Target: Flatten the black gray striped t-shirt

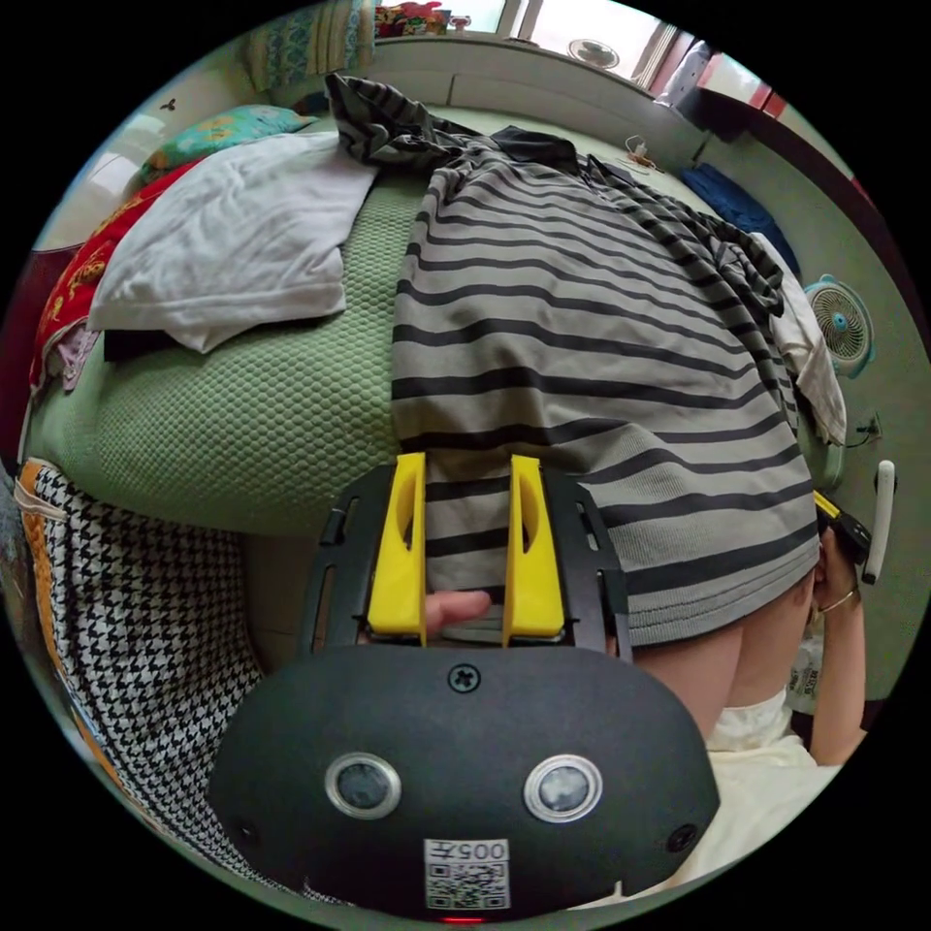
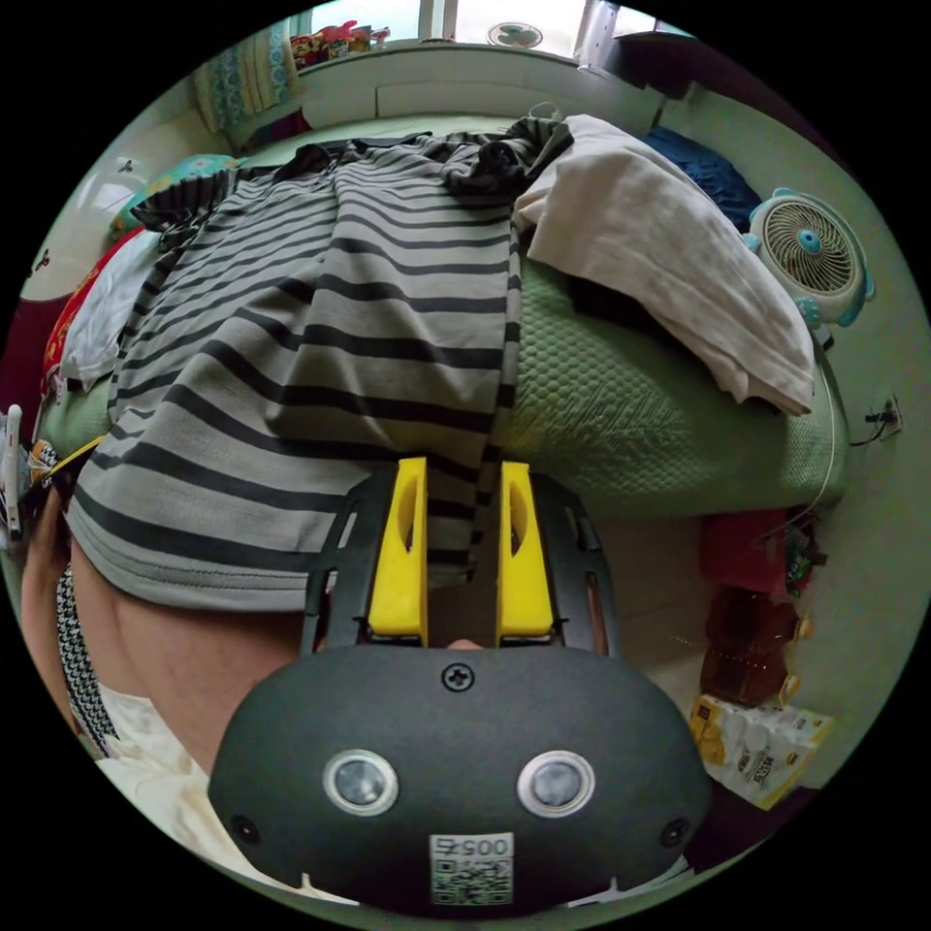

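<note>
The black and gray striped t-shirt [image 1: 582, 349] lies spread on the green bed, with its hem hanging off the near edge over a person's legs. My left gripper [image 1: 468, 465] sits at the hem's left corner. Its yellow jaws stand a little apart and flat striped cloth shows in the gap; a fingertip [image 1: 456, 609] shows at the base of the jaws. In the right gripper view the t-shirt [image 2: 320, 330] has a long crease down its middle. My right gripper [image 2: 464, 470] is at the hem's right corner, jaws slightly apart over the folded side edge.
A white garment [image 1: 233, 242] lies on the green bed cover [image 1: 272, 427] left of the shirt, and a cream one [image 2: 669, 262] lies to its right. Houndstooth cloth [image 1: 136, 621] hangs below the bed's edge. A small fan [image 2: 810, 254], bags and packets [image 2: 761, 742] stand on the floor.
</note>
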Available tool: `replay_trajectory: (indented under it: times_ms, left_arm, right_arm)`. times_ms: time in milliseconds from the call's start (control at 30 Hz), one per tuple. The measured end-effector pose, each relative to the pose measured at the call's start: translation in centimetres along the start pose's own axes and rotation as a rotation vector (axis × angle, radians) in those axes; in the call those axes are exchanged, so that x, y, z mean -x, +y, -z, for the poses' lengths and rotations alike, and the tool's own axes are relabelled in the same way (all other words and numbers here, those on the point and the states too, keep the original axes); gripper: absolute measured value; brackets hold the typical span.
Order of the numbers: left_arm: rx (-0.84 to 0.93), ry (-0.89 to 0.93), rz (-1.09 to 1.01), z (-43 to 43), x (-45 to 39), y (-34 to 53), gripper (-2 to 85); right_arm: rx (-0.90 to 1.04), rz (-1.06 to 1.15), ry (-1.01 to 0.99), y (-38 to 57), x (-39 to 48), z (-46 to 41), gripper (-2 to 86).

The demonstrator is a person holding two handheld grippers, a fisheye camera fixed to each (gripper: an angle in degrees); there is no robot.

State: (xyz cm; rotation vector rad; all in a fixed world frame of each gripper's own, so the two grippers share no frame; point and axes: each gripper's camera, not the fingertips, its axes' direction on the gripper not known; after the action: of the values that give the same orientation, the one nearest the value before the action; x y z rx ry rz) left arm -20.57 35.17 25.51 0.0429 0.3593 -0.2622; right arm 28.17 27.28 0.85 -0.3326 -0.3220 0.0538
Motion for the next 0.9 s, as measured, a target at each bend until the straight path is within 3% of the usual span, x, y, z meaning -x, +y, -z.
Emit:
replay_trajectory:
  times_ms: [167, 367, 700, 900]
  left_arm:
    - [-0.003, -0.027, 0.029, 1.3, -0.4, 1.1, 11.1]
    - [-0.046, 0.024, 0.029, 4.5, -0.5, 2.3, 1.3]
    - [-0.14, 0.013, -0.062, 17.0, -1.0, 2.2, 0.2]
    - [-0.097, 0.072, -0.06, 18.1, -0.4, 4.2, 0.4]
  right_arm:
    - [-0.015, -0.022, 0.005, 0.9, -0.9, 0.9, 5.4]
    - [-0.029, -0.019, -0.033, 2.2, -2.3, 3.3, -1.2]
    - [-0.122, 0.046, -0.169, 1.3, -6.8, 16.5, -1.5]
    - [-0.004, 0.161, -0.128, 1.5, -7.3, 18.3, -1.6]
